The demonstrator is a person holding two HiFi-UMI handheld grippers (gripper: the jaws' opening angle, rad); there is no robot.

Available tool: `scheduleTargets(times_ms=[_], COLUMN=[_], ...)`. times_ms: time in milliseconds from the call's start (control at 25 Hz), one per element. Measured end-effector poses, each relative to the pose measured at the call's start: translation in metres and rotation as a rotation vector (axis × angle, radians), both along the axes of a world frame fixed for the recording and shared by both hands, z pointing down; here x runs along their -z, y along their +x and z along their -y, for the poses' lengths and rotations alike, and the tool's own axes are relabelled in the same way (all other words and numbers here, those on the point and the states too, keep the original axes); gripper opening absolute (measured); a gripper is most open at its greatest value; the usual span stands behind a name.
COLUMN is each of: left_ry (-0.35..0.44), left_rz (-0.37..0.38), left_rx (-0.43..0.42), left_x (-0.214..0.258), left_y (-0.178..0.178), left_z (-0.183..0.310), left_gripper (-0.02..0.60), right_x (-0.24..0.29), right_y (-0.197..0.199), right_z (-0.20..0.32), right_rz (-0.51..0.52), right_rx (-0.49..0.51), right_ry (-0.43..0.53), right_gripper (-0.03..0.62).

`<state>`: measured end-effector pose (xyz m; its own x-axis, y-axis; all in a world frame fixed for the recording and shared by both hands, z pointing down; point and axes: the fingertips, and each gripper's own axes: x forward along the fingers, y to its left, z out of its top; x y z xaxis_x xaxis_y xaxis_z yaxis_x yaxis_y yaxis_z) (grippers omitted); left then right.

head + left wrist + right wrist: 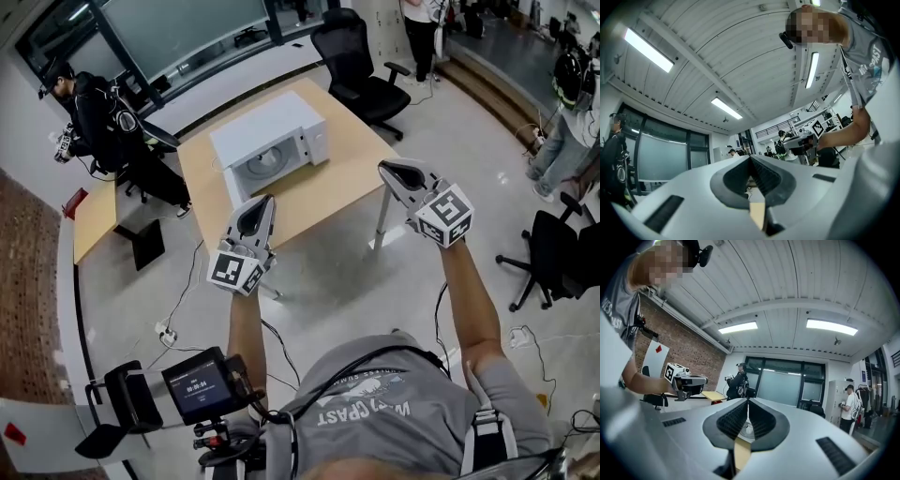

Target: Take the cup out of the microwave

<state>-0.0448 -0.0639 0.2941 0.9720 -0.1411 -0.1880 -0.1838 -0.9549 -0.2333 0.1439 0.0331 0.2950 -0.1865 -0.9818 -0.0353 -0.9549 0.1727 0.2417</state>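
A white microwave (272,145) stands on the wooden table (337,183), its front with a round window facing me and its door closed. No cup shows in any view. My left gripper (258,208) hangs in the air in front of the table's near edge, jaws together with nothing between them. My right gripper (389,171) is held up to the right at about the same level, also shut and empty. The left gripper view (751,160) looks toward the ceiling and shows the right gripper (802,141). The left gripper (686,379) shows in the right gripper view (747,403).
A black office chair (361,56) stands behind the table. A person in black (103,117) sits at the left by a smaller table (94,220). Another chair (562,258) and a standing person (567,122) are at the right. Cables (178,309) lie on the floor.
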Motion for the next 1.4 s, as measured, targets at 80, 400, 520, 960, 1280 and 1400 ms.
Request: scheduleTargets(times_ms=[80, 400, 520, 960, 1280, 1400], left_ry=[-0.001, 0.008, 0.004, -0.049, -0.113, -0.131], left_rz=[0.000, 0.014, 0.022, 0.025, 0.039, 0.042], left_rx=[0.002, -0.001, 0.012, 0.164, 0.267, 0.302], left_x=[-0.001, -0.004, -0.007, -0.026, -0.047, -0.052], left_y=[-0.007, -0.016, -0.015, -0.018, -0.004, -0.001], left_z=[0.005, 0.009, 0.014, 0.065, 0.112, 0.126], left_gripper=[0.043, 0.041, 0.043, 0.041, 0.041, 0.043], right_x=[-0.003, -0.017, -0.026, -0.065, -0.092, -0.100], right_y=[-0.005, -0.011, -0.008, 0.001, 0.010, 0.011], right_z=[0.005, 0.024, 0.038, 0.127, 0.205, 0.232], right_rz=[0.001, 0.010, 0.024, 0.021, -0.036, -0.029], right_rx=[-0.004, 0.000, 0.017, 0.160, 0.250, 0.289], right_ry=[-0.008, -0.030, -0.041, -0.108, -0.162, -0.178], right_gripper=[0.012, 0.012, 0.012, 0.012, 0.012, 0.012])
